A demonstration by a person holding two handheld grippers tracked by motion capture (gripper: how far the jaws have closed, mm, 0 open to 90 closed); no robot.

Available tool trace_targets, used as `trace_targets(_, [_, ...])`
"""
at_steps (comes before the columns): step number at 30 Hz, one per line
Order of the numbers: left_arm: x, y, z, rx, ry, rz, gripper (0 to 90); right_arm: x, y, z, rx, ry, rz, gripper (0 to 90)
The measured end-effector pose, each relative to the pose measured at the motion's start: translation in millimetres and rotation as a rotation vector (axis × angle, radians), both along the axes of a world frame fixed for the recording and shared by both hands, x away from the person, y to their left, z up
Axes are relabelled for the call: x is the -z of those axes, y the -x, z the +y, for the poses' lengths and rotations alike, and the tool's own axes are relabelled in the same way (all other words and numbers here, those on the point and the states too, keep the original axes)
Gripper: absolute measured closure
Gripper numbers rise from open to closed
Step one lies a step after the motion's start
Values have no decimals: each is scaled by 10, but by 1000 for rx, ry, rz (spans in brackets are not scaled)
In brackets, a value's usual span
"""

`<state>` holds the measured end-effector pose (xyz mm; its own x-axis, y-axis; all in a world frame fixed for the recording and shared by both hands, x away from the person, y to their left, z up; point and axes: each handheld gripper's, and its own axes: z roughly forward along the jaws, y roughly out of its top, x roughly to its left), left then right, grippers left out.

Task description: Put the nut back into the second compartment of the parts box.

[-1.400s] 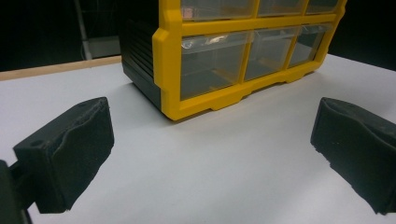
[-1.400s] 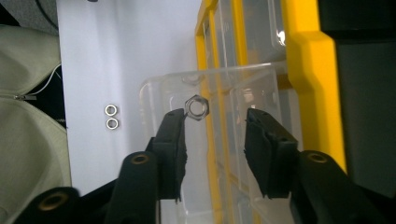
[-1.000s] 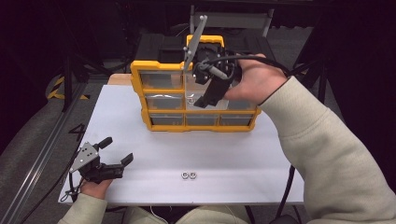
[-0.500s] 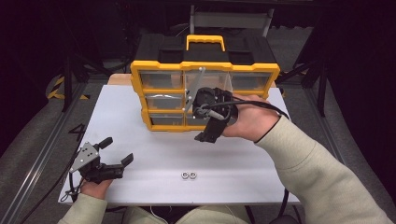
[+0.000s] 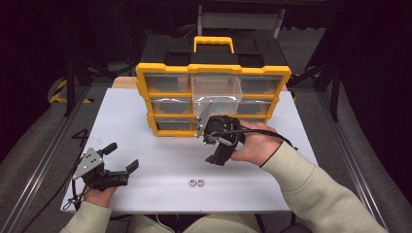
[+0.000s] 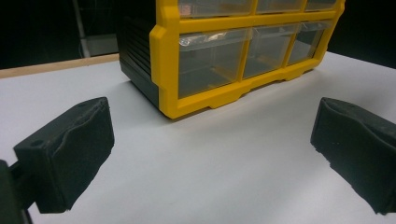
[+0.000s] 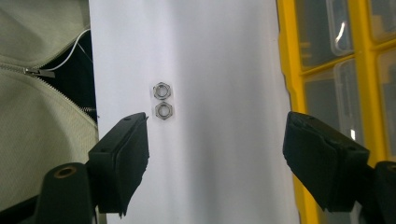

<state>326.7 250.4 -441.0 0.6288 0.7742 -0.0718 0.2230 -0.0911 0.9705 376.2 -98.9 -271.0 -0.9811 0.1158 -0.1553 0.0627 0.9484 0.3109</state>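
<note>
1. Yellow organizer (image 5: pixel 214 73) stood at the far middle of the white desk (image 5: pixel 145 150), black top and yellow handle (image 5: pixel 214 44) up, clear drawers facing the person.
2. Top-middle drawer (image 5: pixel 217 90) was pulled out toward the person, clear of the organizer's front frame; contents too faint to tell.
3. Two steel nuts (image 5: pixel 196 182) lay on the desk well in front of the organizer, near the desk's front edge, touching each other side by side. Also seen in the right gripper view (image 7: pixel 163 100), one just past the other.
4. Right gripper (image 5: pixel 217 154) hung just in front of the organizer's bottom row, tipped down toward the desk, between organizer and nuts. Grey plate (image 5: pixel 205 118) on top overlapped the organizer's lower drawers in the high view.
5. Right jaws (image 7: pixel 215 158) were parted wide, having just been opening, nothing between them but bare desk. Nuts sat just beyond the left jaw tip, untouched; organizer's yellow frame (image 7: pixel 287 60) ran along the right edge.
6. Left gripper (image 5: pixel 116 160) rested at the desk's front-left corner, well left of and in front of the organizer, hand (image 5: pixel 99 194) under it.
7. Left jaws (image 6: pixel 210 158) spread wide, empty, aimed at the organizer's lower-left corner (image 6: pixel 163 70) across bare desk.
</note>
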Motion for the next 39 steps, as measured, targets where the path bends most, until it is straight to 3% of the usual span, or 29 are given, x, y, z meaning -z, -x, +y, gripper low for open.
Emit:
trace_targets(18, [5,1,-3,1,-5,3,3,868,-41,64,29,-10,76,219])
trace_targets(26, [10,-2,-9,-1,-2,5,3,1104,-29,118,25,-1,96,221])
trace_targets(33, [12,-3,-8,0,-4,7,3,1311,-8,184,18,43,117,241])
trace_targets(39, [14,-5,-8,0,-5,8,3,1413,9,208,12,55,139,321])
